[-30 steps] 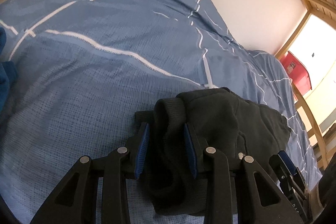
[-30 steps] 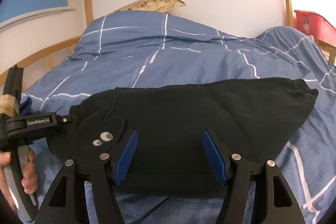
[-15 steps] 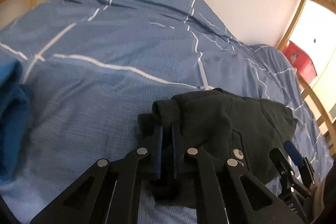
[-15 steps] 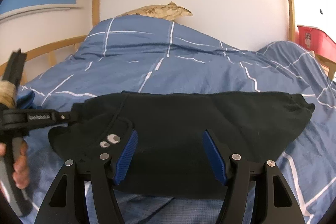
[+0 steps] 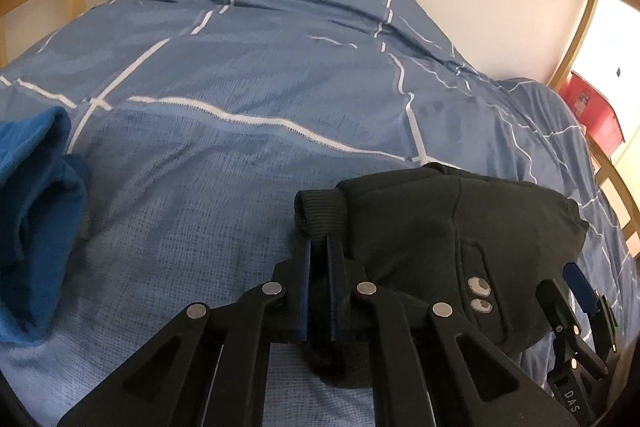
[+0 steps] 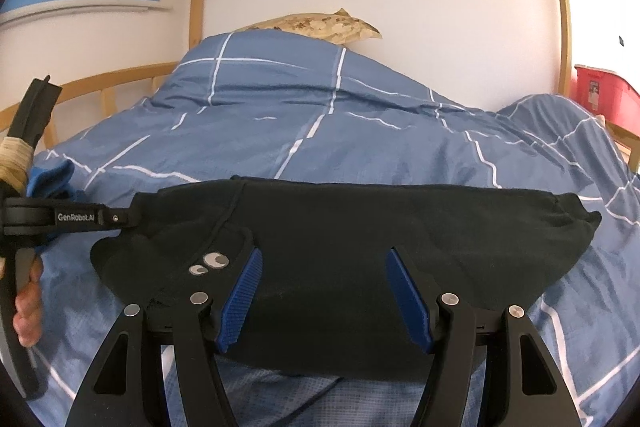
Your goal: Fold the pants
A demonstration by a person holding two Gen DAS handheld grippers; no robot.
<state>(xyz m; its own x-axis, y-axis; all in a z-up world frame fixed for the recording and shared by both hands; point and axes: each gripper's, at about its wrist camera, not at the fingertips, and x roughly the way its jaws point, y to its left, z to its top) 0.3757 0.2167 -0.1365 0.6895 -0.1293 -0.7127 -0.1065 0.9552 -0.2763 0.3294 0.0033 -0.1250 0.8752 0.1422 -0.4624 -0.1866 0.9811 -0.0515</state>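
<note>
One bed fills both views: a blue quilted duvet with white grid lines (image 6: 360, 131), on which everything else lies. On its near part rest the black fabric pants with two silver snap buttons (image 6: 360, 239), already folded into a compact bundle lying across the duvet, long side left to right. A crumpled bright-blue garment (image 5: 36, 211) sits apart on the left and is not involved; a mottled tan pillow (image 6: 320, 25) lies at the far end by the wall, and a red plastic bin (image 6: 604, 95) stands off to the right.

Left black two-finger gripper with blue pads (image 5: 318, 267): jaws drawn together, pinching the ribbed cuff end of the pants at the bundle's left edge. Right black two-finger gripper with blue pads (image 6: 324, 291): jaws spread wide, standing over the near edge of the bundle and holding nothing.

Assessment of the step in hand (judged, not observed): the left grip appears set to carry that end over for a further fold. Recommended practice:
- hold all pinched layers firmly, so none slips out;
- bring the right gripper onto the near edge to steady the bundle;
- travel low across the cloth, and align edges before release;
- mind the snaps, which may bulk the crease.
</note>
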